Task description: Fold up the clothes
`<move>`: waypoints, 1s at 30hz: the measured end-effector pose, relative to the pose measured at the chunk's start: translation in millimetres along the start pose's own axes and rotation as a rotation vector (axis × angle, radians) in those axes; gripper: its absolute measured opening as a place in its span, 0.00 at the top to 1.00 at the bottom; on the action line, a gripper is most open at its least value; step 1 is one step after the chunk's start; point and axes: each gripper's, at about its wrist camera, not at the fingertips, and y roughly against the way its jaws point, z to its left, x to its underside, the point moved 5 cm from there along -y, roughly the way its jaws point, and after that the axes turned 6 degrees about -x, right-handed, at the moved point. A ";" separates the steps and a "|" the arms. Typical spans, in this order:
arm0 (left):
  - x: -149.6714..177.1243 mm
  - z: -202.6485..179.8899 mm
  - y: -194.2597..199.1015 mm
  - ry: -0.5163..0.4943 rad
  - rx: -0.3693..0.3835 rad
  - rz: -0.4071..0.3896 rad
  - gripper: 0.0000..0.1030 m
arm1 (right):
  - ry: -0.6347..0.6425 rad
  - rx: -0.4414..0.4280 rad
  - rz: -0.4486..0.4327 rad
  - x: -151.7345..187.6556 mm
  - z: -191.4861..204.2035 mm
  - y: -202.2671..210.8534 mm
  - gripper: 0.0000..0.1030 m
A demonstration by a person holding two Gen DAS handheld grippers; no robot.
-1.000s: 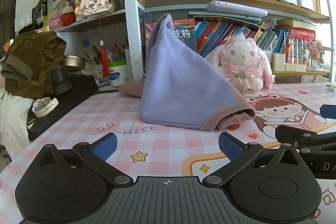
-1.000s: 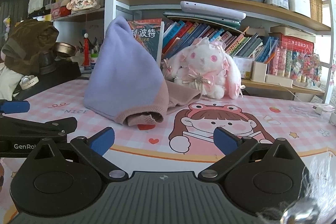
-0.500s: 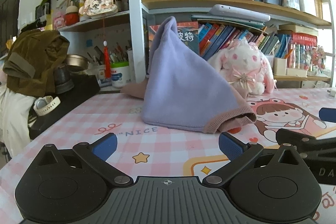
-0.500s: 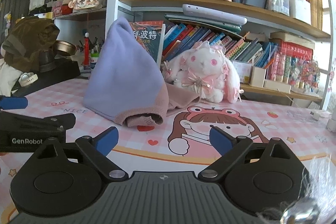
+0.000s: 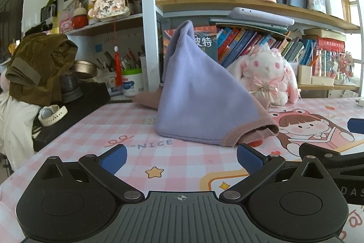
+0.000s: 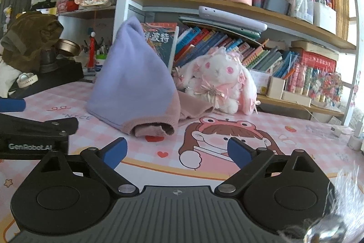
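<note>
Both grippers sit low over the mat, side by side and aimed the same way: the left gripper has its jaws spread wide with only bare mat between the blue pads, and the right gripper is likewise wide and empty, though its jaws have just been closing a little with nothing between them. Ahead of both lies the garment, a lilac piece peaked up like a tent with a pink ribbed cuff at its near edge. From the left jaws it stands almost straight ahead, cuff off toward the right pad; from the right jaws it lies ahead and left, cuff just beyond the left pad. The near hem runs roughly crosswise to both jaws, and neither touches it. The two look about equally near, the right perhaps nearer the cuff. The garment's far side, its full outline and how the layers lie inside the peak are hidden; pink cloth trails out behind it toward the plush rabbit and bookshelf
</note>
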 end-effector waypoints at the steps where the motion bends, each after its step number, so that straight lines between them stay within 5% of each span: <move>1: 0.0 -0.4 -0.1 -0.003 -0.003 0.001 0.00 | -0.004 0.006 0.006 0.3 -0.9 -0.9 0.07; 30: 2.2 -4.1 -3.7 -0.018 0.030 0.027 0.00 | -0.061 -0.021 0.019 1.4 -8.5 -1.9 0.08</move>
